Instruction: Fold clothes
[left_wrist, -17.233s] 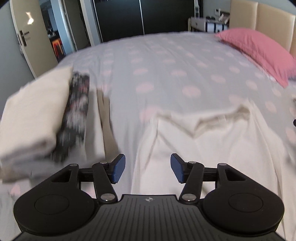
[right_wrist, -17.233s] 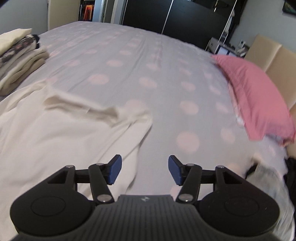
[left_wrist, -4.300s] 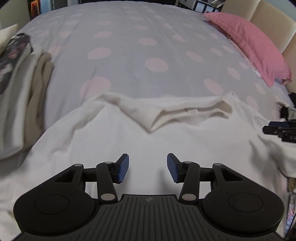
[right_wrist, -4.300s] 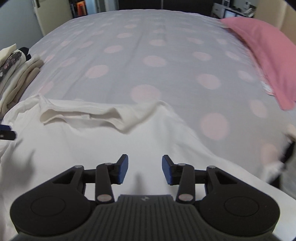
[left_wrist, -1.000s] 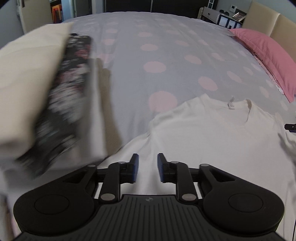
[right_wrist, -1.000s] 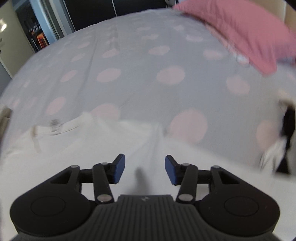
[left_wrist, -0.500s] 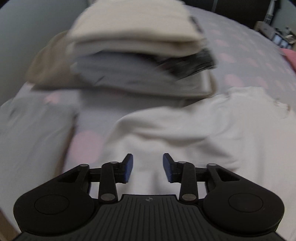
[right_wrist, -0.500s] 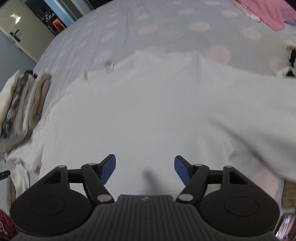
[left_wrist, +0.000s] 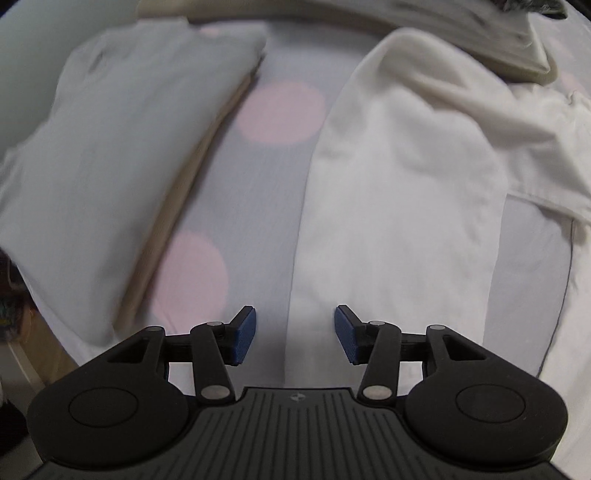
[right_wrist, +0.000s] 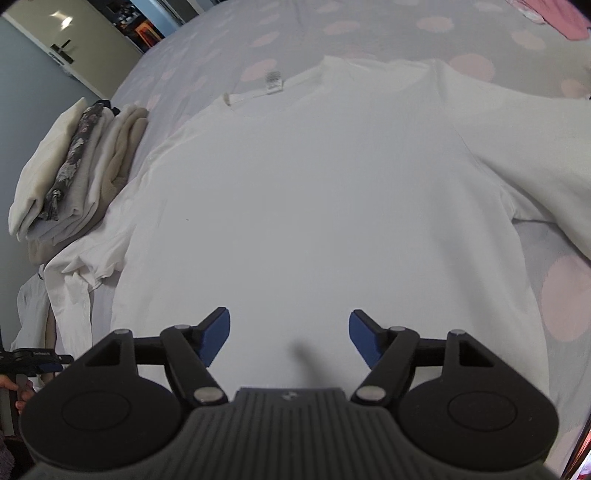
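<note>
white t-shirt (right_wrist: 325, 192) flat on polka-dot bedspread (right_wrist: 207, 48) (folded stack (right_wrist: 74, 166) beside)

No legible text; shirt's neck tag (right_wrist: 273, 82) blurred.

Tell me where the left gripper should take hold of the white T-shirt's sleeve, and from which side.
Probably the sleeve at its outer edge, coming from above. It lies flat on the bedspread, its long edge running between the opening, empty left gripper, so one pad could slide under while the other presses on top.
</note>
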